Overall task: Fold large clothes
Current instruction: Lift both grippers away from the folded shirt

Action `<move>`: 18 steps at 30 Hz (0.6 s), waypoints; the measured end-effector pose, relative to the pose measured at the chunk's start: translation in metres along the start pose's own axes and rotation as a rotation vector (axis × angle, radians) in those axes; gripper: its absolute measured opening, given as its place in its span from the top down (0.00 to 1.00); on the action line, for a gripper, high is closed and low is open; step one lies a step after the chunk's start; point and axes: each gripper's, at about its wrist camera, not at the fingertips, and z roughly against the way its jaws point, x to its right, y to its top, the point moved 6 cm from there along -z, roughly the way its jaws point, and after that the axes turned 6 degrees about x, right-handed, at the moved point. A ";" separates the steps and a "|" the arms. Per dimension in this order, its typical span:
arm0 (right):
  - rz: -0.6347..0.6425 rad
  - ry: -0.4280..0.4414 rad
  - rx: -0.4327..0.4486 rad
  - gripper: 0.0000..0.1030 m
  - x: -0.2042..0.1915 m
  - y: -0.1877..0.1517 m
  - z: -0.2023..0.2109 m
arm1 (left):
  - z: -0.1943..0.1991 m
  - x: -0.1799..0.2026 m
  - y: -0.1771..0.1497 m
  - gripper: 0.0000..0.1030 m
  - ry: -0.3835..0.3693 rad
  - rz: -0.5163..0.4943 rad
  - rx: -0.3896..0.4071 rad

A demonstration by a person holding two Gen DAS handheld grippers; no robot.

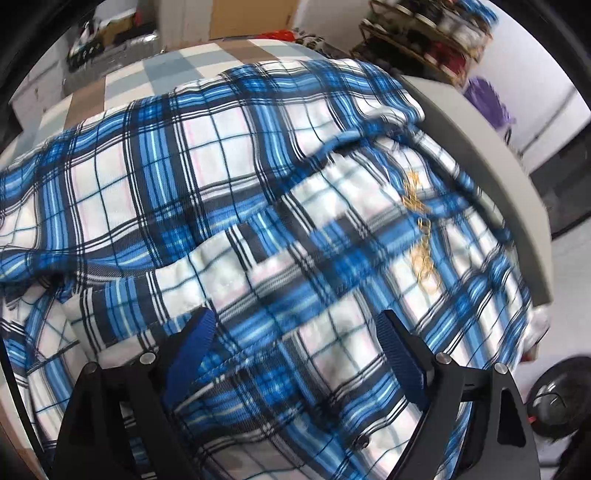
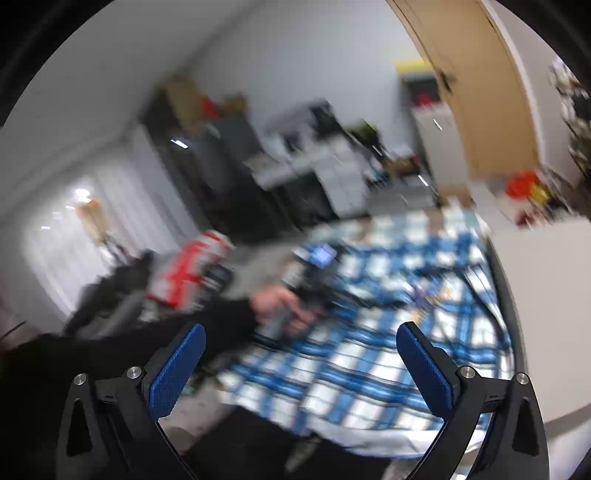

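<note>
A large blue, white and black plaid garment [image 1: 266, 192] lies crumpled across the table and fills the left wrist view; gold embroidery [image 1: 419, 221] shows on it at the right. My left gripper [image 1: 295, 325] is open, low over the cloth, its blue-padded fingers [image 1: 197, 343] spread with fabric between them, not clamped. In the blurred right wrist view the same garment [image 2: 373, 354] lies on the table. My right gripper [image 2: 301, 334] is open and empty, raised above the near edge. A hand [image 2: 284, 306] holds the other gripper over the cloth.
The checked table cover [image 1: 192, 62] shows beyond the garment. The white table edge [image 1: 491, 140] curves along the right. A rack of shoes [image 1: 424, 33] stands behind. A dark round object [image 1: 554, 398] sits on the floor lower right. Shelves and boxes [image 2: 280, 155] line the far wall.
</note>
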 end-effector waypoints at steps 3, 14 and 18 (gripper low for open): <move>0.010 0.092 0.090 0.00 -0.036 0.015 0.040 | 0.008 0.001 -0.009 0.17 0.004 0.007 -0.032; 0.005 -0.230 0.017 0.00 -0.025 -0.037 -0.074 | 0.178 -0.009 -0.094 0.17 0.017 0.160 0.255; 0.025 -0.223 0.030 0.00 -0.034 -0.064 -0.116 | 0.235 -0.006 -0.134 0.16 0.105 0.179 0.376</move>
